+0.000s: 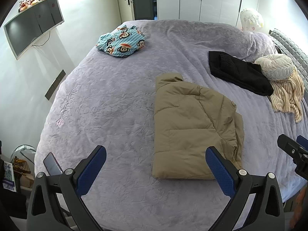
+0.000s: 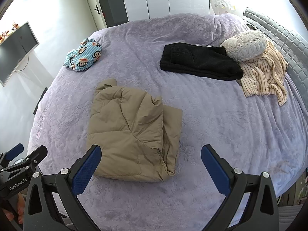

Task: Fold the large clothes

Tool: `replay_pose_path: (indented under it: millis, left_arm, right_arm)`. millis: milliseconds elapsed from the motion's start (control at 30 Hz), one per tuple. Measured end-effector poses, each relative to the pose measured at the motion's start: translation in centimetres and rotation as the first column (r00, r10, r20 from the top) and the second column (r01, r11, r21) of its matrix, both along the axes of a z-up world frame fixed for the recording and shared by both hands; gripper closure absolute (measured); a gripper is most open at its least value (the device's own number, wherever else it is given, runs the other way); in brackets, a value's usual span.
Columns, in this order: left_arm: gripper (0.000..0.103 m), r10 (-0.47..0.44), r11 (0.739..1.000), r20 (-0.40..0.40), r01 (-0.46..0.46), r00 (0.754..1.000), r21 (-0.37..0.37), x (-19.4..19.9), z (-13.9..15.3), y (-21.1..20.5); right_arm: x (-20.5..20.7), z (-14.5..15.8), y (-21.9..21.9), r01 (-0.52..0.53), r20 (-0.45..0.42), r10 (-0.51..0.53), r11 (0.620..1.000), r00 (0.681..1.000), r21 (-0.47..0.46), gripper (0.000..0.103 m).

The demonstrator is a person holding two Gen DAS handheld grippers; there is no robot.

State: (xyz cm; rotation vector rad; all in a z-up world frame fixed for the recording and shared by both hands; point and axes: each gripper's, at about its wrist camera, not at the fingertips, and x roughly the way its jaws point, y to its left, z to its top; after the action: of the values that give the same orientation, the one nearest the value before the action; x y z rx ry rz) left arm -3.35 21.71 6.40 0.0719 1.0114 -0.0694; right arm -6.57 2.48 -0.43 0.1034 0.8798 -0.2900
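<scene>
Grippers are held above the near edge of the bed (image 1: 107, 100). The left gripper (image 1: 156, 170) and the right gripper (image 2: 151, 166) are both spread wide, and nothing is held in either. Just beyond them, at 12 o'clock, the tan padded jacket (image 2: 132, 134) is laid folded into a compact rectangle; this item is judged done. Farther off, at 2 o'clock, a black garment (image 2: 200, 61) is laid loosely, and a striped garment (image 2: 263, 77) is left crumpled beside a round cushion (image 2: 244, 45). At 11 o'clock, a cartoon-print garment (image 2: 83, 56) is bunched. These three are judged still to be folded.
</scene>
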Motion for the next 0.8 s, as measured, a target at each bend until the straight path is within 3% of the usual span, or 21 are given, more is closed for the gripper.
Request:
replay_pose_path:
  millis: [800]
  left_arm:
    - [0.000,-0.002,1.000,0.001,0.002,1.000,-0.002,0.23,0.01,0.19]
  right_arm:
    - [0.07,0.18,0.18,-0.003,0.002,0.003,1.000,1.000,0.004,0.000]
